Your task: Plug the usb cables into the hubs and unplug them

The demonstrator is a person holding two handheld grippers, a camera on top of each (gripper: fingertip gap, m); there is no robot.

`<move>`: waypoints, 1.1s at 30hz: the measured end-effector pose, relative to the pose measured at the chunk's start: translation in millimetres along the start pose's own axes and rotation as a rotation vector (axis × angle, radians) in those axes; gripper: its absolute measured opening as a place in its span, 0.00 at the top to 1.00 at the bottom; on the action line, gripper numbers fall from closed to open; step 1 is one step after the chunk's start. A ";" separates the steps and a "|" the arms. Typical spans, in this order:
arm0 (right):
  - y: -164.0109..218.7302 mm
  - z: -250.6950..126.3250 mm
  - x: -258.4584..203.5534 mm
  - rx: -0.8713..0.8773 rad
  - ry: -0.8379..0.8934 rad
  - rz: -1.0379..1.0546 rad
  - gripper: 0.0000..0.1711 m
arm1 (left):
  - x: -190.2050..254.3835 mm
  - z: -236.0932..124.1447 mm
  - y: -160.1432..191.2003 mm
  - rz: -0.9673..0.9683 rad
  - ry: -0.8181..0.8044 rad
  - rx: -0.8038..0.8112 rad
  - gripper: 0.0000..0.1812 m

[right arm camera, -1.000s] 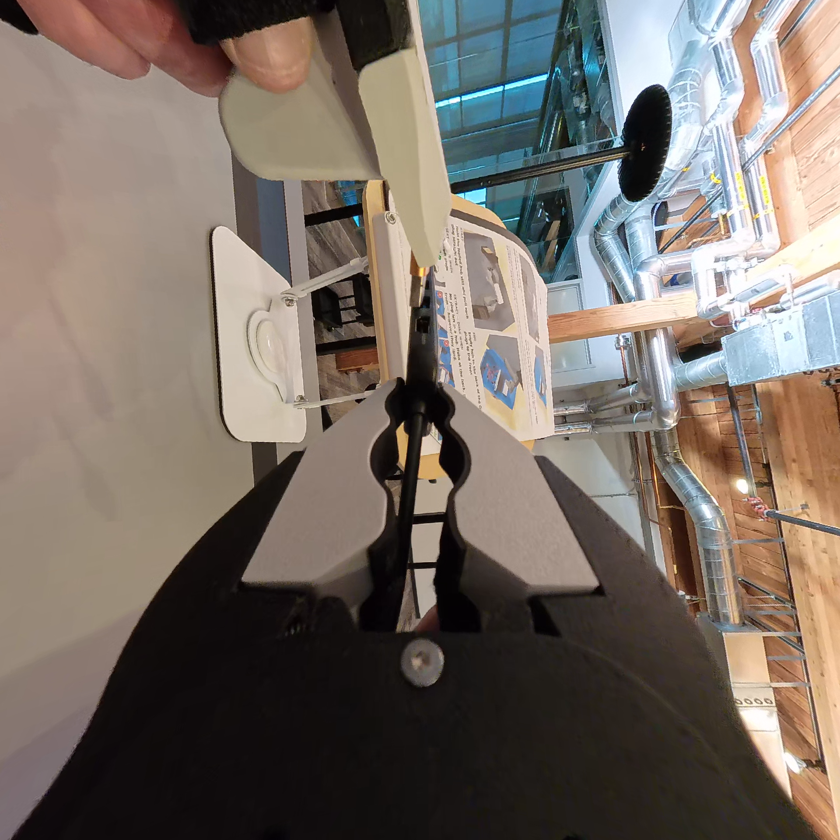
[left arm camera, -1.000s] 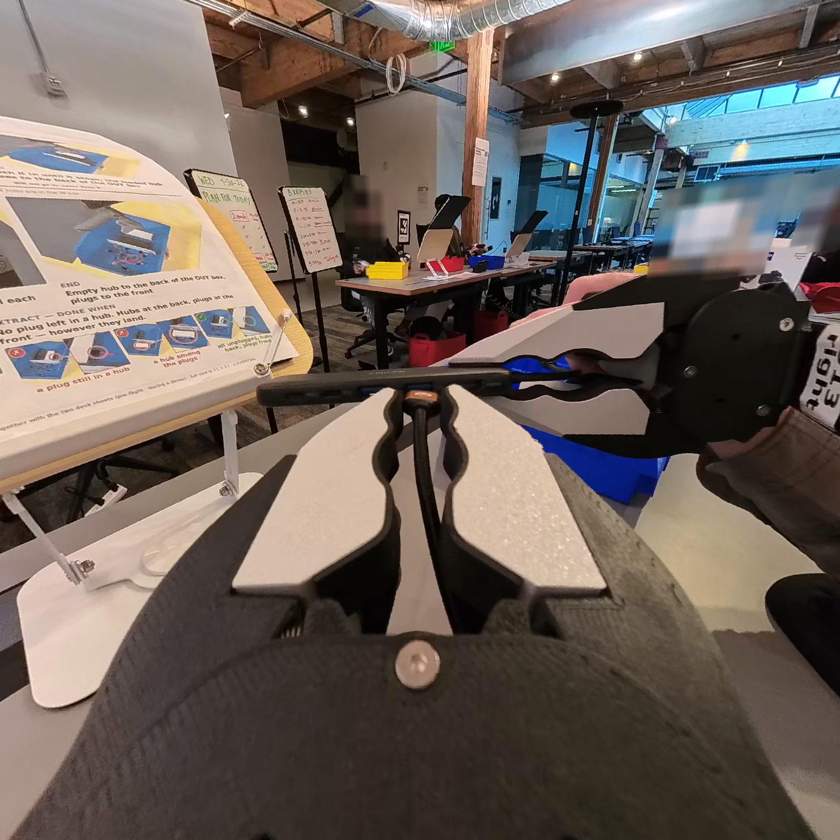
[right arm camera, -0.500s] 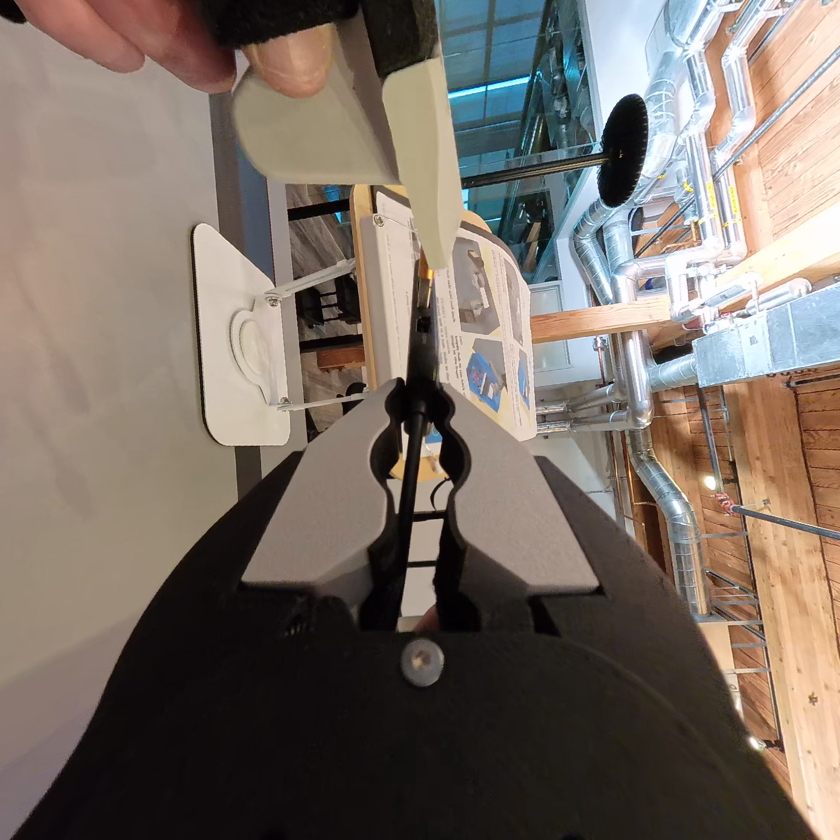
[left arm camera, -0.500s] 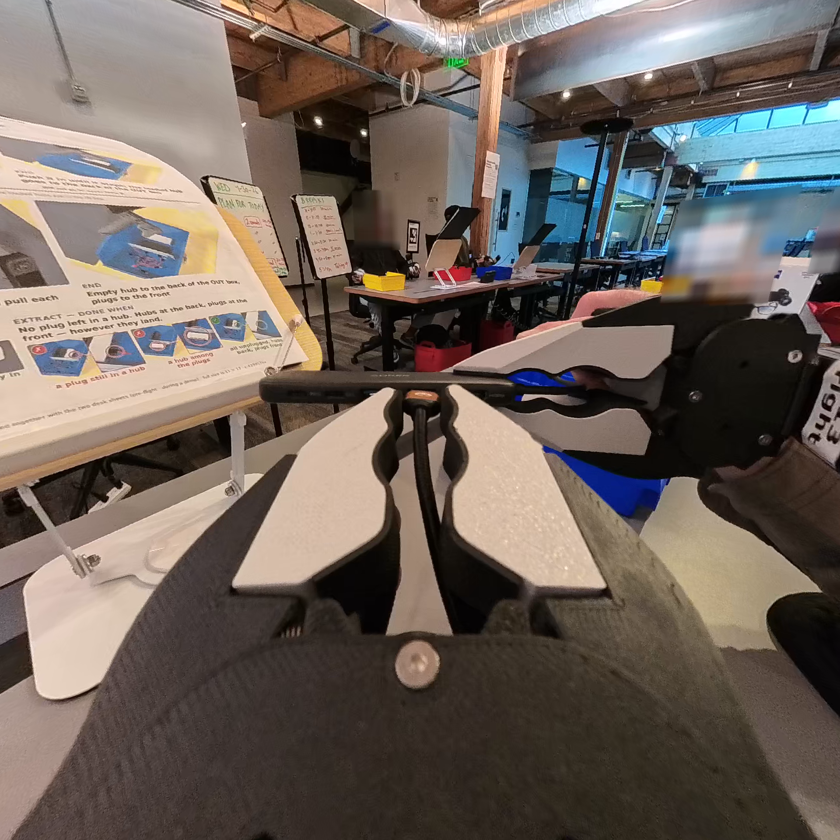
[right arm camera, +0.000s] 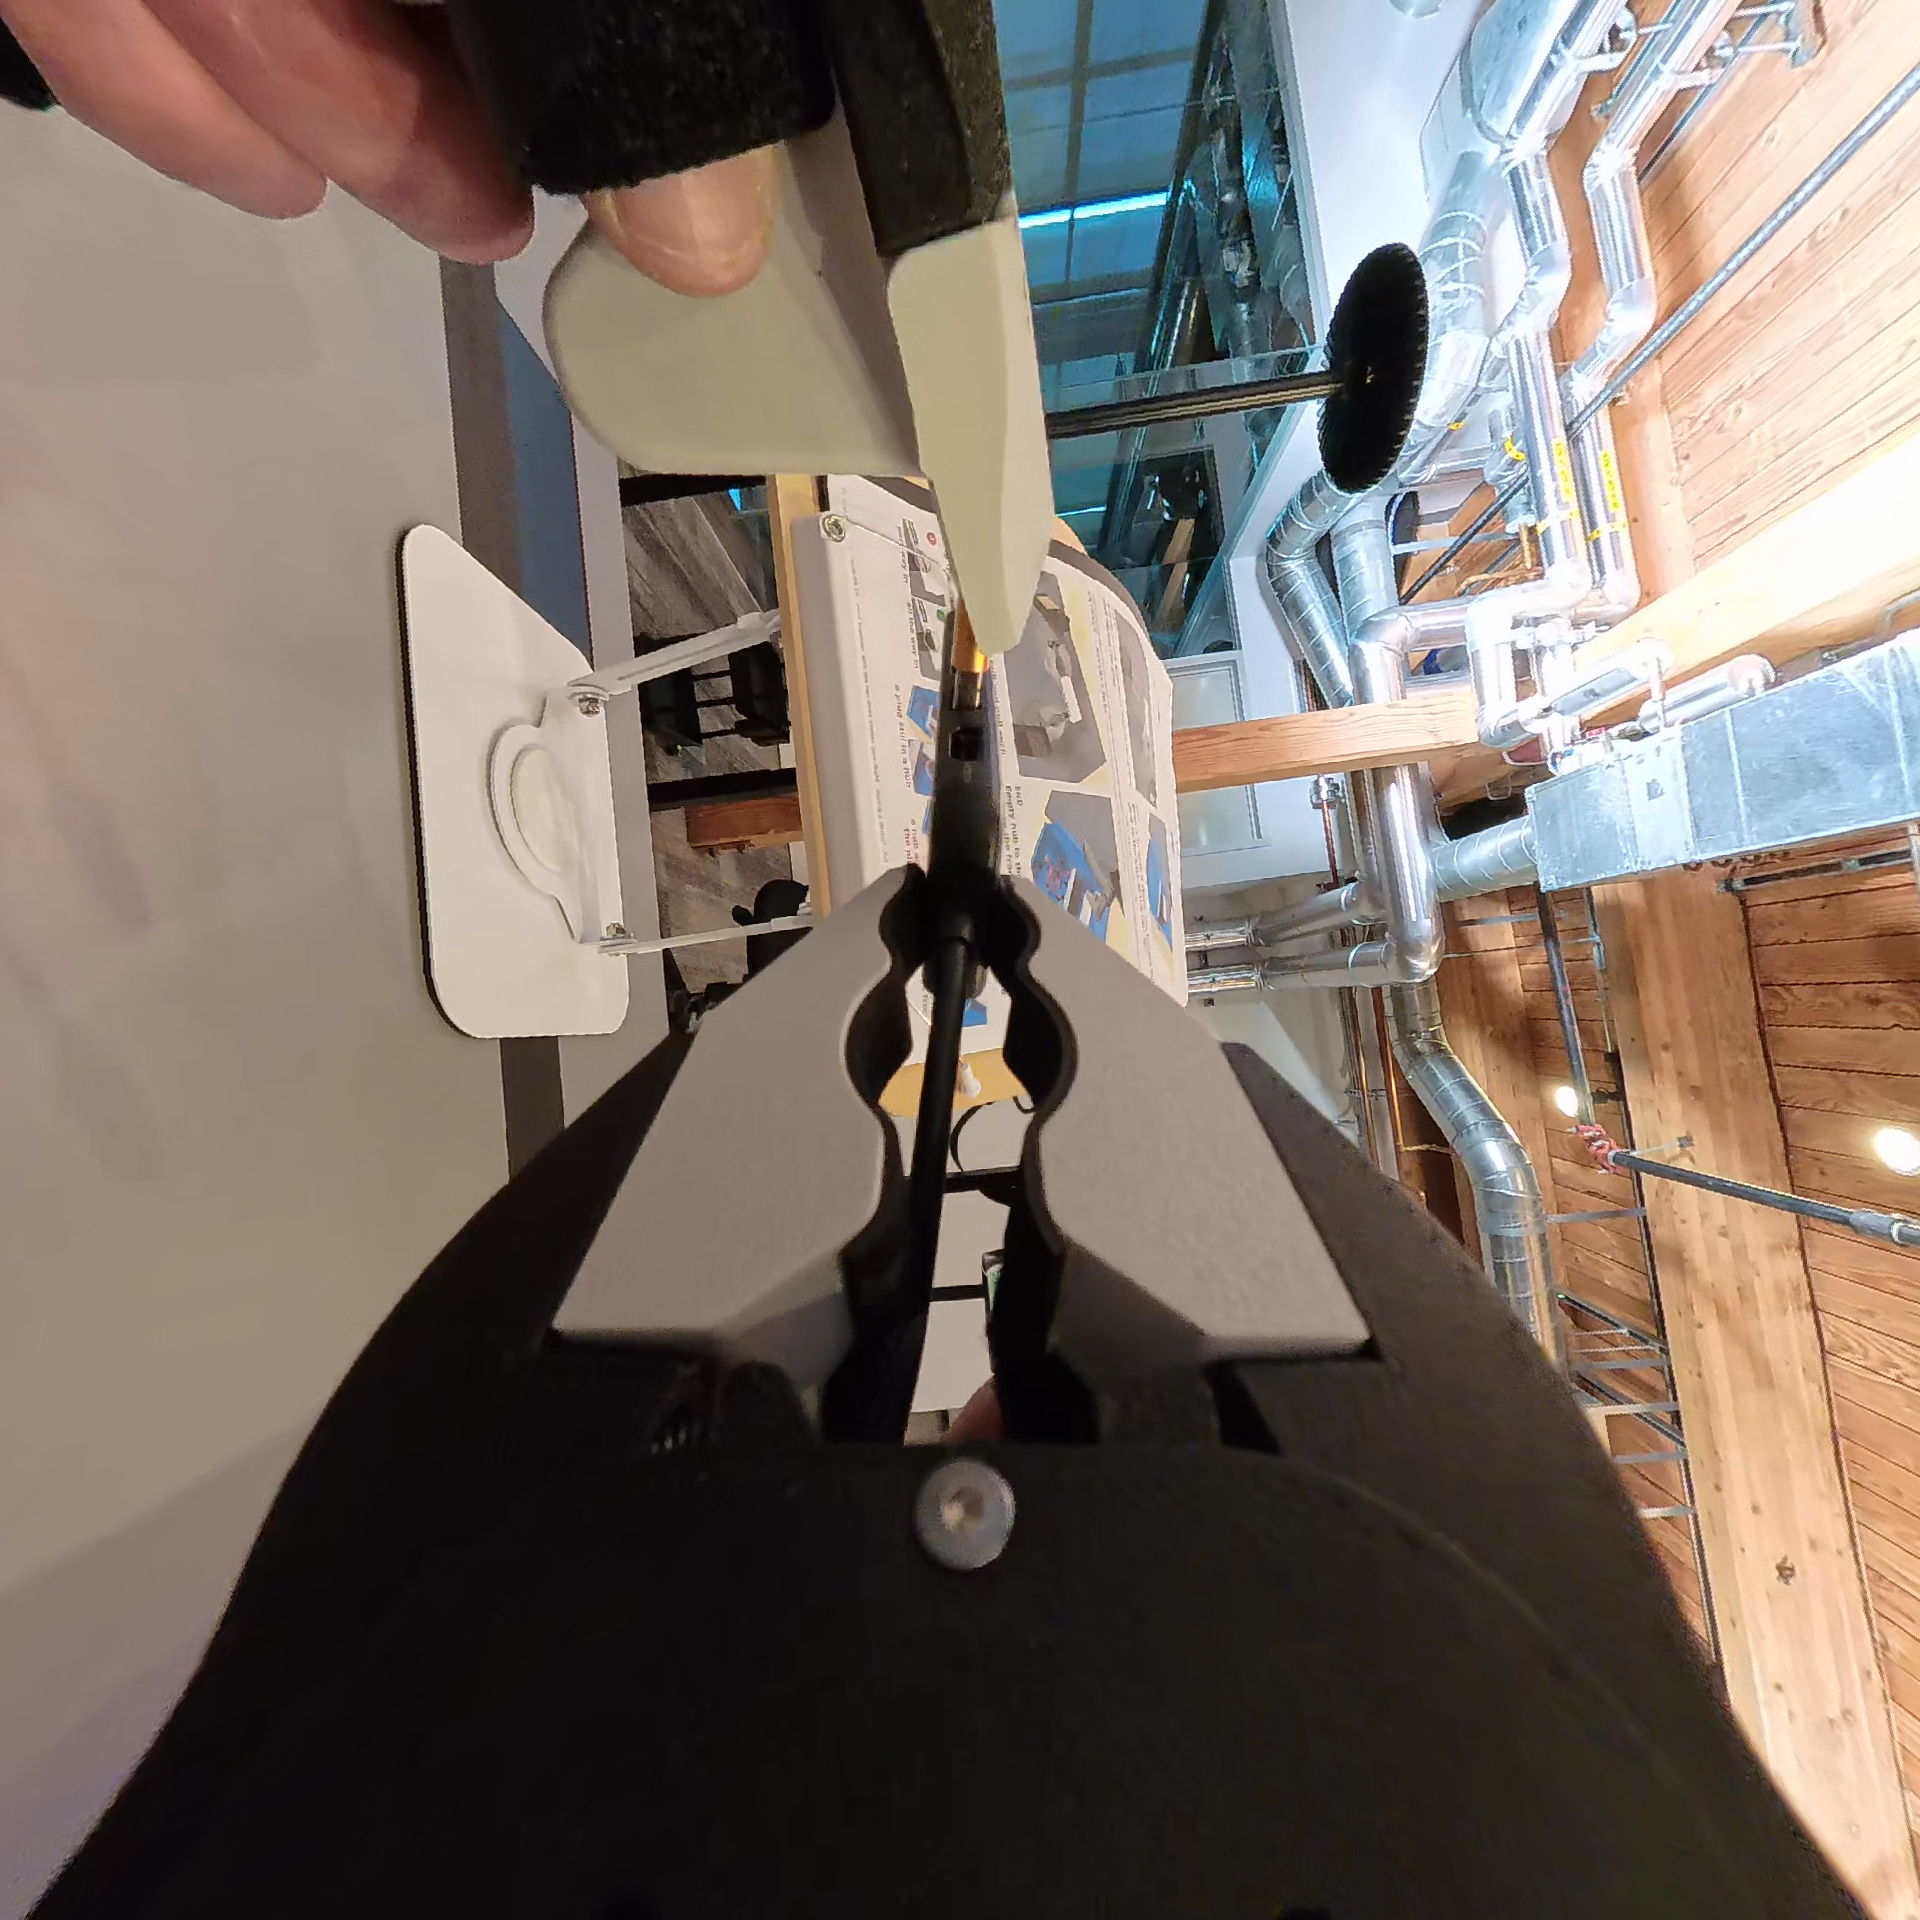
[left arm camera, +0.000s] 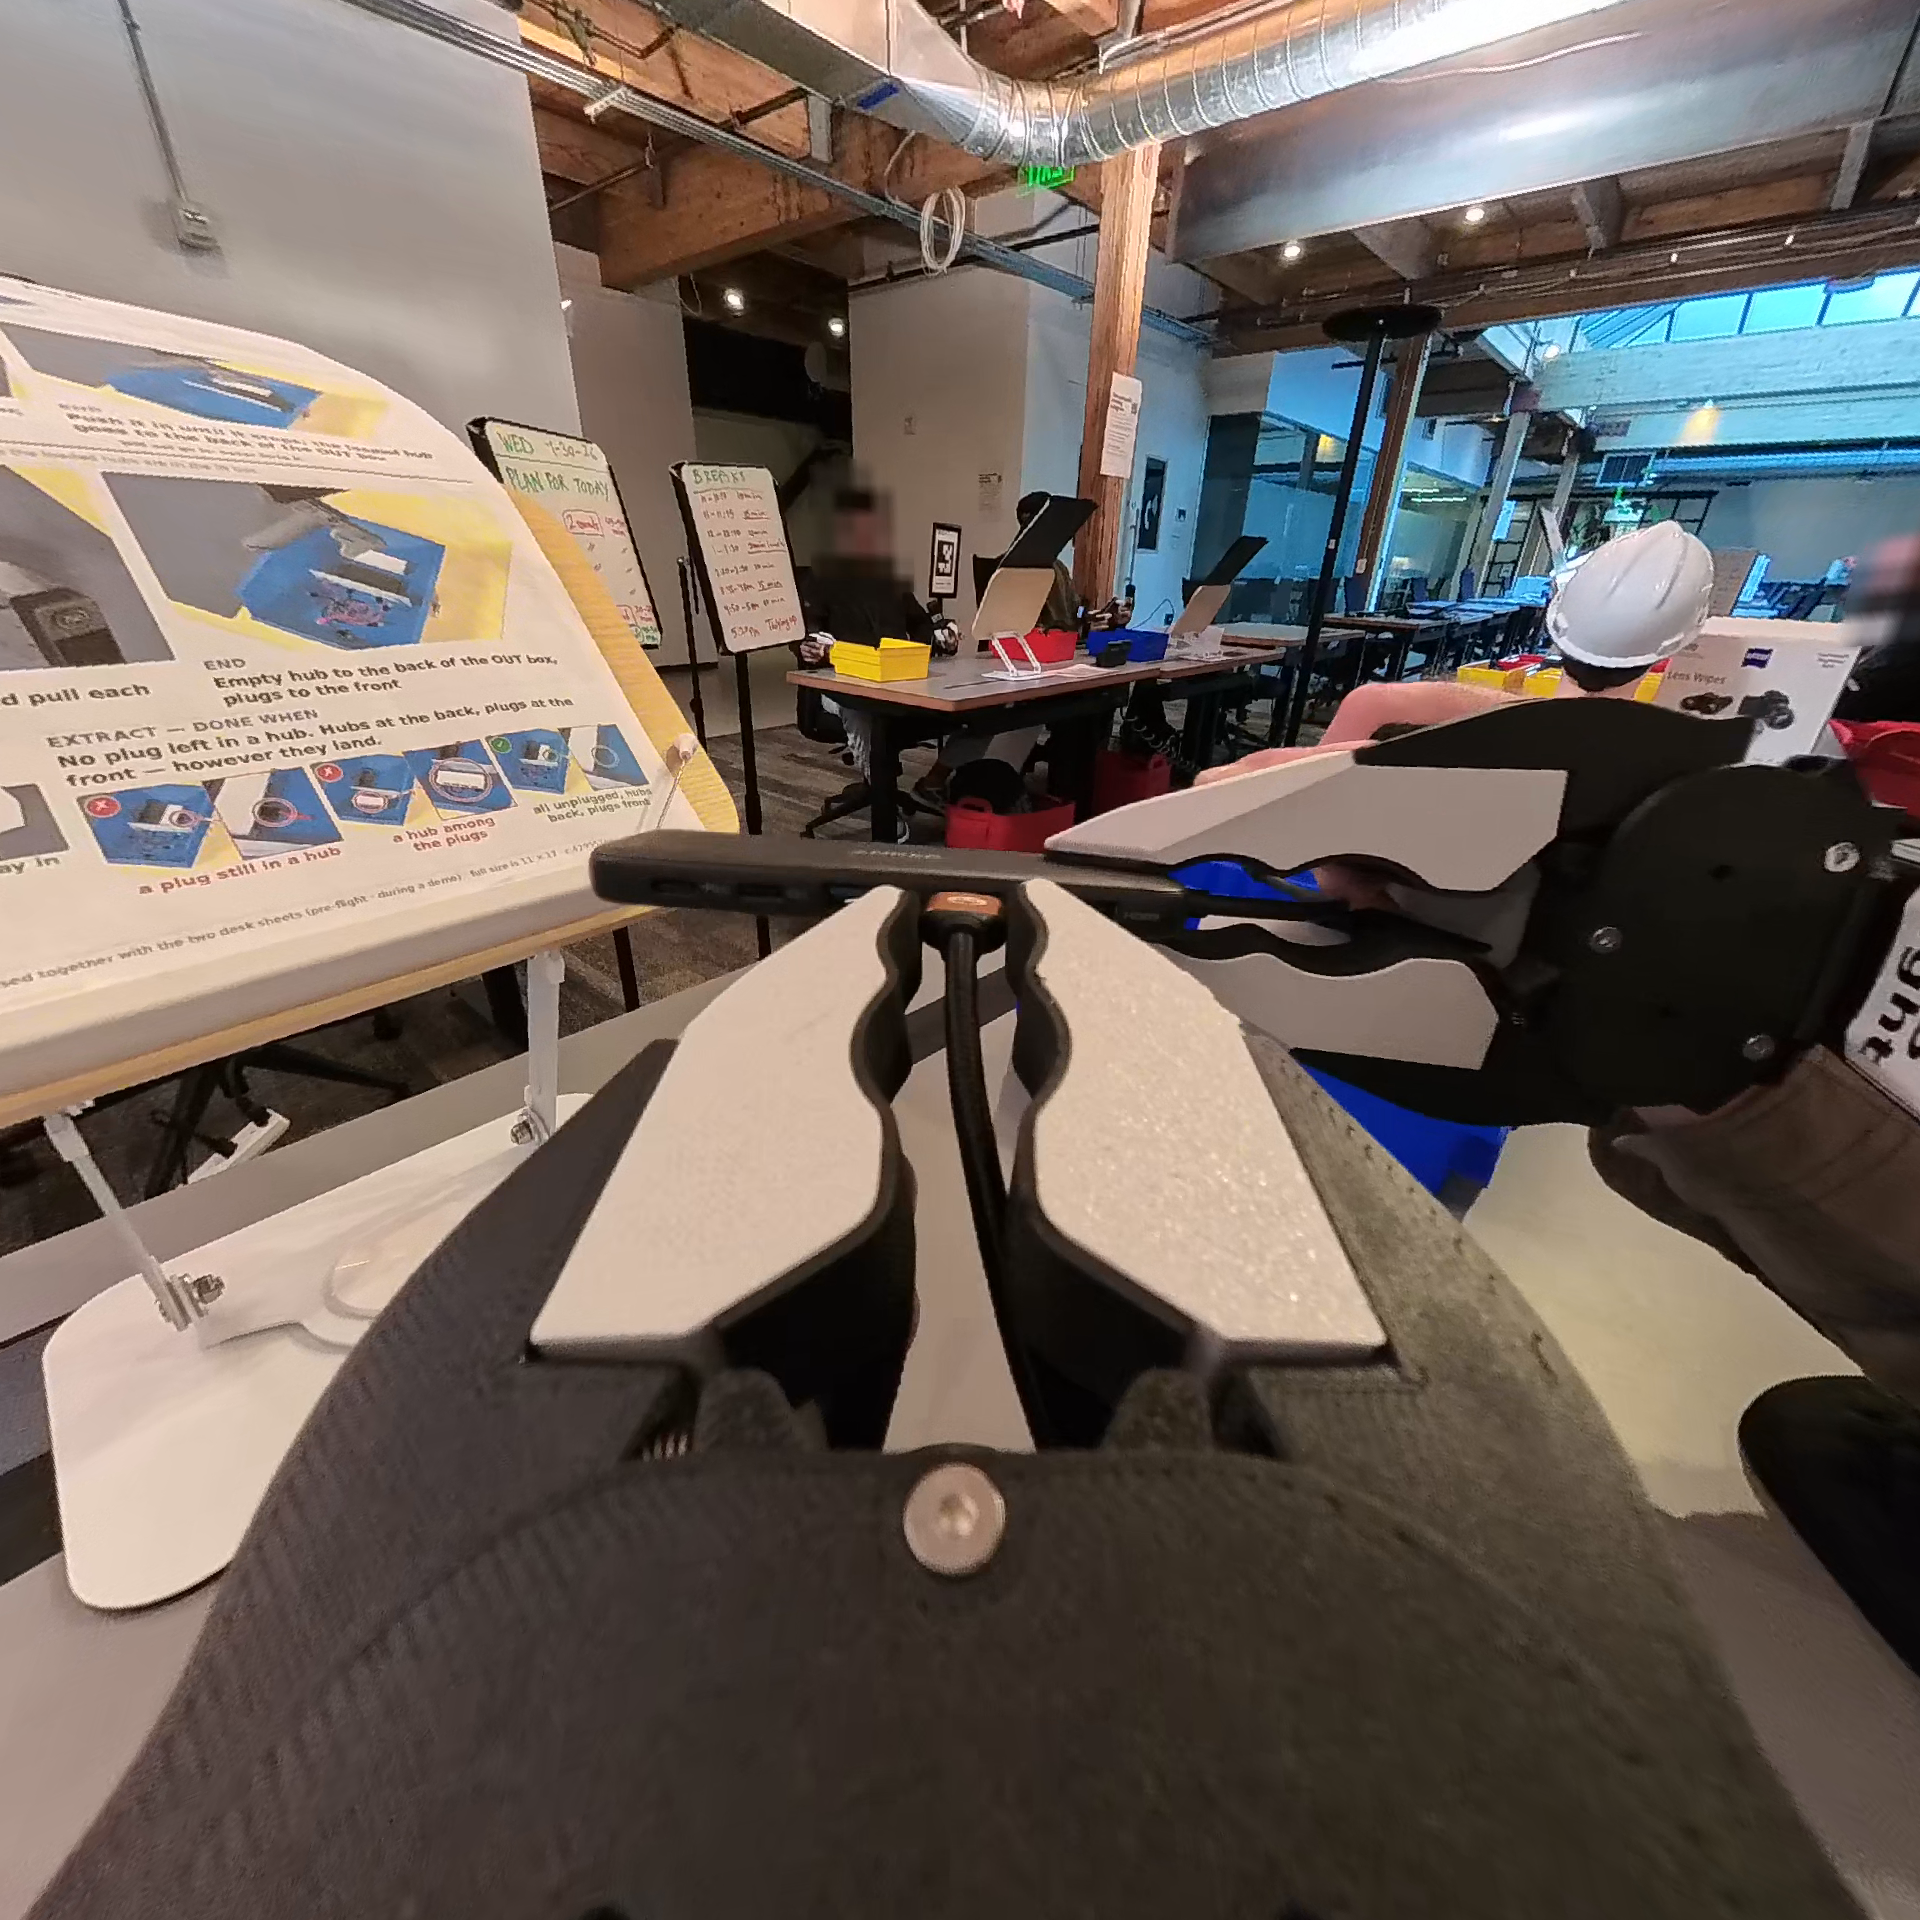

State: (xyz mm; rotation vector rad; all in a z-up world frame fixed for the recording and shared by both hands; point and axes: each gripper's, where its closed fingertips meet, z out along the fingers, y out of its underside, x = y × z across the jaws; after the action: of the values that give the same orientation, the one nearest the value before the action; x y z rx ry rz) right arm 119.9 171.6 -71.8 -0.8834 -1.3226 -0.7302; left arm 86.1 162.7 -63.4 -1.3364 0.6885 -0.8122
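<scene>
Two grippers, one plug seated in the hub

Both tools meet in mid-air above the grey table [left arm camera: 1621, 1309]. The left gripper [left arm camera: 961, 904] is closed on the orange-collared plug [left arm camera: 962, 906] of a black cable [left arm camera: 977, 1122], which runs back between its fingers. The right gripper [left arm camera: 1195, 894] clamps the slim black hub [left arm camera: 831, 868] by one end, so the hub sticks out flat and level across the left wrist view. The plug sits against the hub's long edge and looks pushed in, though how deep it goes cannot be read from here. From the right wrist view, the hub [right arm camera: 961, 821] appears edge-on just past that gripper's tips, with the plug [right arm camera: 971, 681] and the other tool's finger [right arm camera: 987, 436] beyond it.

As a judgement, the hub is light and rigid, with a smooth casing that could slip or twist if gripped only at its tip; holding it well along the body, as now, resists the levering force of a pull. The cable is soft and braided, so tugging on it would only bend it and strain the joint. The hard collar of the plug is the right place to hold, pulling straight out in line with the port. A sideways pull risks bending the connector.

An instruction sheet [left arm camera: 312, 675] on a stand [left arm camera: 156, 1403] leans at the left, well apart from the work.
</scene>
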 end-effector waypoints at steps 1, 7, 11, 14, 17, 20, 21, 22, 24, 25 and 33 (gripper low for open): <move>-1.4 -0.3 0.8 0.003 0.002 0.001 0.95 | 0.0 -0.3 -0.8 -0.002 0.001 0.002 0.92; -10.7 -3.1 5.9 0.011 0.007 -0.009 0.95 | 0.4 -2.3 -6.4 -0.008 0.023 0.016 0.92; -13.6 -4.5 8.8 0.007 0.010 -0.014 0.95 | 1.7 -3.4 -9.9 -0.010 0.045 0.023 0.92; -14.9 -5.1 9.6 0.008 0.009 -0.013 0.95 | 2.0 -3.4 -10.5 -0.025 0.072 0.024 0.92; -17.0 -5.8 10.6 0.017 0.007 -0.002 0.95 | 2.6 -3.9 -11.9 -0.028 0.092 0.030 0.91; -19.0 -7.0 11.8 0.019 0.002 -0.003 0.95 | 3.2 -3.8 -13.1 -0.041 0.126 0.032 0.92; -19.6 -7.4 12.2 0.022 0.002 -0.003 0.95 | 3.6 -3.8 -13.5 -0.042 0.141 0.034 0.92; -20.4 -7.7 12.5 0.023 0.001 -0.005 0.95 | 3.6 -3.6 -13.4 -0.048 0.158 0.029 0.92; -23.3 -8.6 13.5 0.032 0.000 0.003 0.95 | 3.8 -4.2 -14.8 -0.062 0.187 0.034 0.92; -25.6 -9.6 14.8 0.043 0.001 0.011 0.95 | 4.8 -5.0 -16.6 -0.068 0.214 0.042 0.92; -34.4 -10.7 13.6 0.058 -0.014 0.004 0.95 | 6.6 -6.6 -15.2 -0.065 0.313 0.023 0.92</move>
State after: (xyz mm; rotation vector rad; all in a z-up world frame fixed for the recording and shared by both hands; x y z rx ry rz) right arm 97.3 145.9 -54.3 -0.8454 -1.3482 -0.6803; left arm 82.7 152.9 -49.0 -1.2278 0.8806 -1.0920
